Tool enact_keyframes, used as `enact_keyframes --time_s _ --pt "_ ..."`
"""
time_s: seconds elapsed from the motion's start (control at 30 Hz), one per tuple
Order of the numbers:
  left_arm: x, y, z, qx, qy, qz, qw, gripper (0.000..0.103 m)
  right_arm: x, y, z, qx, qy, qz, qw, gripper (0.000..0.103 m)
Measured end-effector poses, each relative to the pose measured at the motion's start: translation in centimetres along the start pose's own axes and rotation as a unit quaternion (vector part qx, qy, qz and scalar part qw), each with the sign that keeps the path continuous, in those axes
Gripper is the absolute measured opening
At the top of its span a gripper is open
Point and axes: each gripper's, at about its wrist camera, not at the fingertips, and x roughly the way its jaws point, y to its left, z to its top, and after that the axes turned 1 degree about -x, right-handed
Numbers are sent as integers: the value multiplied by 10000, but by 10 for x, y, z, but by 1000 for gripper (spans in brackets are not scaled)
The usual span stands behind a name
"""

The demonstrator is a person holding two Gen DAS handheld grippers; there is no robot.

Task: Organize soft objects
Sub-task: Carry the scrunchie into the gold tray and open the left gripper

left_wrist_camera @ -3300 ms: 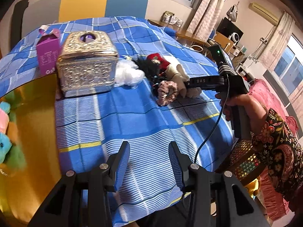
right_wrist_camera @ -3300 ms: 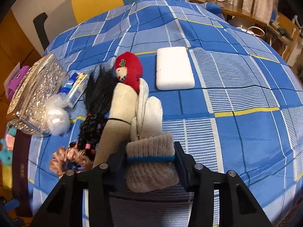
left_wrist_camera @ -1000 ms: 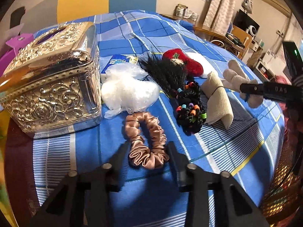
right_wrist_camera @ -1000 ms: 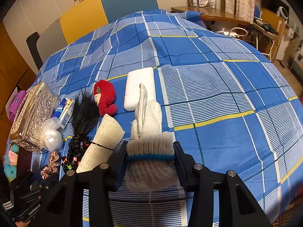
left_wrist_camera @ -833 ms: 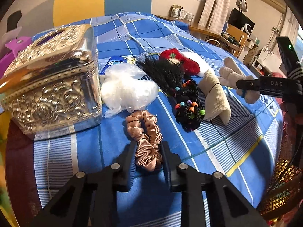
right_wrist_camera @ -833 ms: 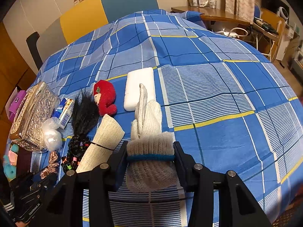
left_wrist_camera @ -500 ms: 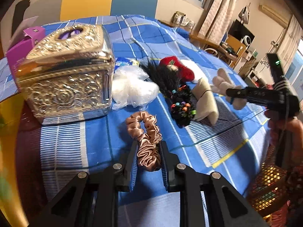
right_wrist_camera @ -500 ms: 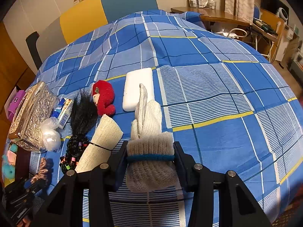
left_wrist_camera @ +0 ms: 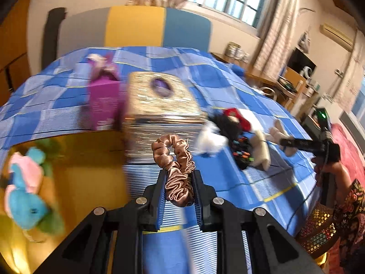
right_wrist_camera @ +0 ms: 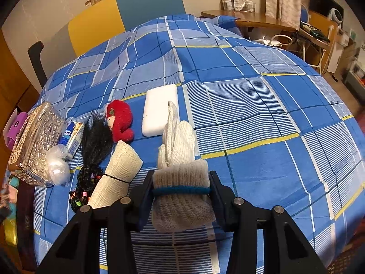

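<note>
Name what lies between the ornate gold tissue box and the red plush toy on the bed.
In the right wrist view, between the ornate gold tissue box and the red plush toy lie a small blue-and-white packet and a black hair tuft.

The bed holds one satin scrunchie, one knitted glove bundle, one red plush, one white sponge and one beige cloth roll. There is one ornate metal box, one purple carton, one black hair piece and one plastic-wrapped white wad.
</note>
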Motion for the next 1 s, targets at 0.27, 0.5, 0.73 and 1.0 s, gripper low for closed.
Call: enact_keyframes --time_s 0.27,0.5,0.73,1.0 --pt "5 79 2 -448 223 825 9953 20 -3 -3 0 91 -72 -17 9999 46" --pt "33 135 2 -999 565 1431 9830 22 -2 -5 0 140 -62 -53 9999 46" --pt "43 150 6 -1252 696 1749 9741 40 -1 -6 0 134 -41 -81 9999 46" --pt "8 134 -12 -1409 340 1286 9810 41 -5 -5 1 126 -160 -124 9997 46"
